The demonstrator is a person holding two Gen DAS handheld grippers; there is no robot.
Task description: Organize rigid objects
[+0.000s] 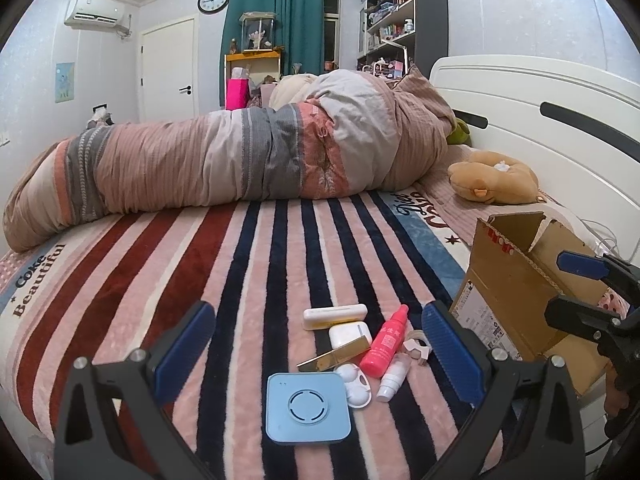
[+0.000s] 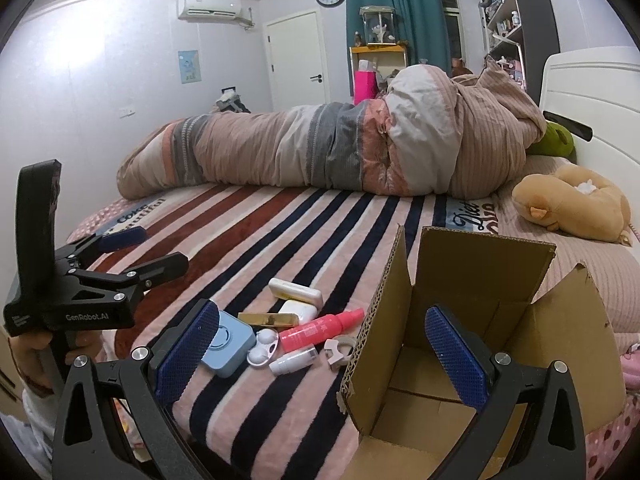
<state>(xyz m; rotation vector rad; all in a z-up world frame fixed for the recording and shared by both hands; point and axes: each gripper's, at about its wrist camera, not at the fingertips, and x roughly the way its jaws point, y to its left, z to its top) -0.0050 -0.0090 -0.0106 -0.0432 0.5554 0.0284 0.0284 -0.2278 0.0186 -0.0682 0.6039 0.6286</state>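
Observation:
Small rigid items lie in a cluster on the striped blanket: a light blue square device [image 1: 307, 408] [image 2: 227, 341], a pink spray bottle [image 1: 386, 342] [image 2: 320, 330], a gold bar [image 1: 334, 356] [image 2: 269, 320], a white earbud case [image 1: 349, 334] [image 2: 299, 312], a long cream case [image 1: 334, 316] [image 2: 295, 292], a white contact lens case [image 1: 354, 388] [image 2: 262, 347], a small white bottle [image 1: 394, 380] [image 2: 293, 361] and a beige clip [image 1: 418, 346] [image 2: 337, 351]. An open cardboard box [image 1: 516, 280] [image 2: 472, 320] stands to their right. My left gripper [image 1: 318, 348] [image 2: 154, 250] is open and empty just before the cluster. My right gripper [image 2: 320, 356] [image 1: 568, 284] is open and empty, straddling the box's left wall.
A rolled striped quilt [image 1: 240, 160] [image 2: 340, 152] lies across the far side of the bed. A tan plush toy [image 1: 494, 178] [image 2: 576, 204] sits near the white headboard [image 1: 540, 92]. The bed's front edge is just below the grippers.

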